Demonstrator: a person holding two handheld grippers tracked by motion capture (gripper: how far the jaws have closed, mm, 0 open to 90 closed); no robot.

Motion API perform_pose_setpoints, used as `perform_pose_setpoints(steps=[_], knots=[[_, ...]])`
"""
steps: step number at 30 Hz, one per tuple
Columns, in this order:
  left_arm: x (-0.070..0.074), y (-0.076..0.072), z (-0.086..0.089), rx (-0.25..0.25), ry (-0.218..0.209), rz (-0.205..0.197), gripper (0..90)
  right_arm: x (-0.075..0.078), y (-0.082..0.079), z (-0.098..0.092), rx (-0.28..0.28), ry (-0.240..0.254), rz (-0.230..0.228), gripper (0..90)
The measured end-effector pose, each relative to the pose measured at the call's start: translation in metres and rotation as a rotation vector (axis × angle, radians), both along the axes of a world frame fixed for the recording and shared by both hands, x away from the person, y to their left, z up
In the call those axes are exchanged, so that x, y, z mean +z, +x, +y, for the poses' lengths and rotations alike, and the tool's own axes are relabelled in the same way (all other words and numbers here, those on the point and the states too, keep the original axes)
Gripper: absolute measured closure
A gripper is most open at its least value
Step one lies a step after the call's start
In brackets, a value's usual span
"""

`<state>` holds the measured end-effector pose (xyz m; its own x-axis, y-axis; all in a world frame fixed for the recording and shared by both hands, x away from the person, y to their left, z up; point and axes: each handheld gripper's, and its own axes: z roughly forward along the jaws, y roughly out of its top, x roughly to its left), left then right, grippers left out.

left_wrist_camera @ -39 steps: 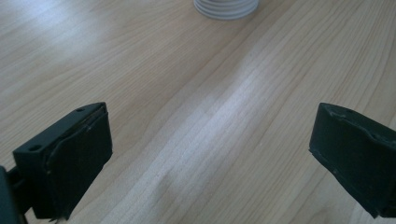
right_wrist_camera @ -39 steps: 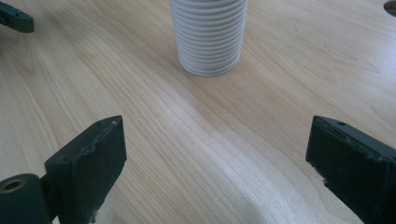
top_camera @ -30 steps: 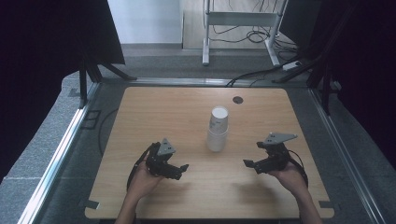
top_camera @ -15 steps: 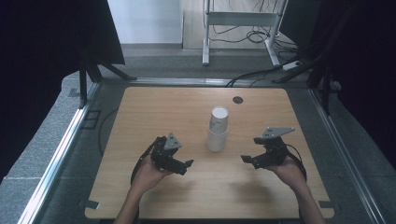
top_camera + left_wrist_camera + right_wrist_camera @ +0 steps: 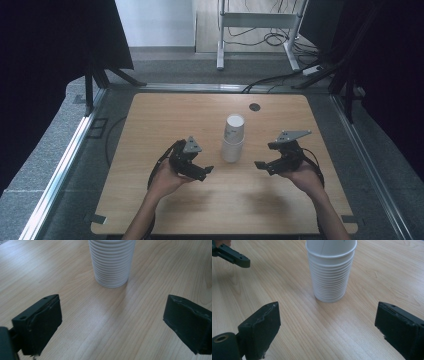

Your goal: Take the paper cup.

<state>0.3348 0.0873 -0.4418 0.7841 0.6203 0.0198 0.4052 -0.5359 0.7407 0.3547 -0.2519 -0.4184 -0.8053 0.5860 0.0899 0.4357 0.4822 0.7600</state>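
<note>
- Two grippers flank one stack of paper cups (image 5: 233,138) standing upright near the middle of the wooden table (image 5: 165,115).
- Left gripper (image 5: 204,170) sits to the near left of the stack, its jaws spread wide with nothing between them; they have just narrowed a little.
- Right gripper (image 5: 262,165) sits to the near right, jaws likewise apart and empty, pointing at the stack.
- Nested rims show as ridges down the stack's lower part, with one cup riding higher on top.
- Thin paper looks light and easy to crush, so a gentle squeeze seems wise.
- Probably the best hold is low on the ridged part to steady the stack, and just under the top cup's rim to lift it.
</note>
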Motion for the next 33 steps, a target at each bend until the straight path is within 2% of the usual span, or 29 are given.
perform_pose_setpoints(steps=[12,33], knots=[[0.001,0.014,-0.014,-0.023,0.016,-0.010,5.2,0.006,0.010,0.003,0.008,0.024,-0.005,4.9],[0.005,0.037,-0.039,-0.060,0.059,-0.034,7.3,0.018,0.030,0.019,0.007,0.022,0.004,6.2]])
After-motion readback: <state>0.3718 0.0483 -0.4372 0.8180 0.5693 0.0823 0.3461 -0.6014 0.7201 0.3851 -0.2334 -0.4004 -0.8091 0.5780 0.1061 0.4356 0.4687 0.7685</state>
